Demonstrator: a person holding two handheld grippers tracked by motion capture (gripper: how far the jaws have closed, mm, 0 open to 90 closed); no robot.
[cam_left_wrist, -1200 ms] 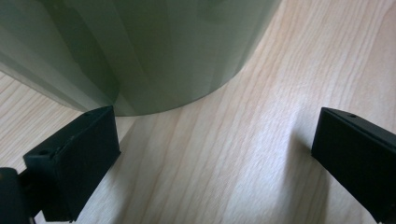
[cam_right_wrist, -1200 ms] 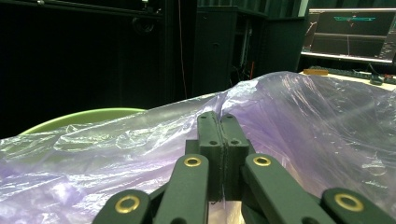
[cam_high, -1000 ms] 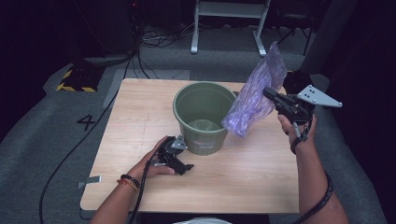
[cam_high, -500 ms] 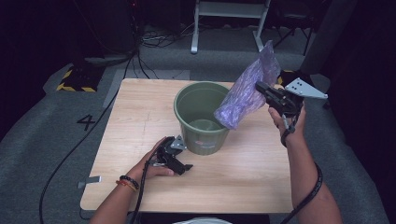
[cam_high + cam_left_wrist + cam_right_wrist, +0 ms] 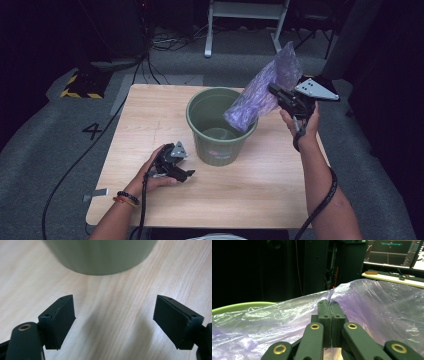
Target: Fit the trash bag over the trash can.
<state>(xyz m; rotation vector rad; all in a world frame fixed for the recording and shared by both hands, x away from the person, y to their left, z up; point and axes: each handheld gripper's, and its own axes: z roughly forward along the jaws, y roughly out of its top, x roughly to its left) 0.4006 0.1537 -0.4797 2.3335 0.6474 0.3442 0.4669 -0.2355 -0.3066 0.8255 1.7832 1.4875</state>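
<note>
A green bucket stands upright in the middle of the wooden table. My right gripper is raised at the bucket's right and is shut on a crumpled purple plastic bag, whose lower end hangs over the bucket's rim. In the right gripper view the pads meet on the bag, with the bucket's rim at the left. My left gripper lies low on the table beside the bucket's left front. Its jaws have just been closing a little and stand open with nothing between them, facing the bucket's base.
Grey floor surrounds the table, with black cables trailing at the left and a yellow-black striped block behind. A white metal stand is at the back. Bare tabletop lies to the bucket's left and front.
My right gripper has carried the bag leftward and slightly down, so its lower end now hangs over the bucket. My left gripper has shifted a little beside the bucket.
</note>
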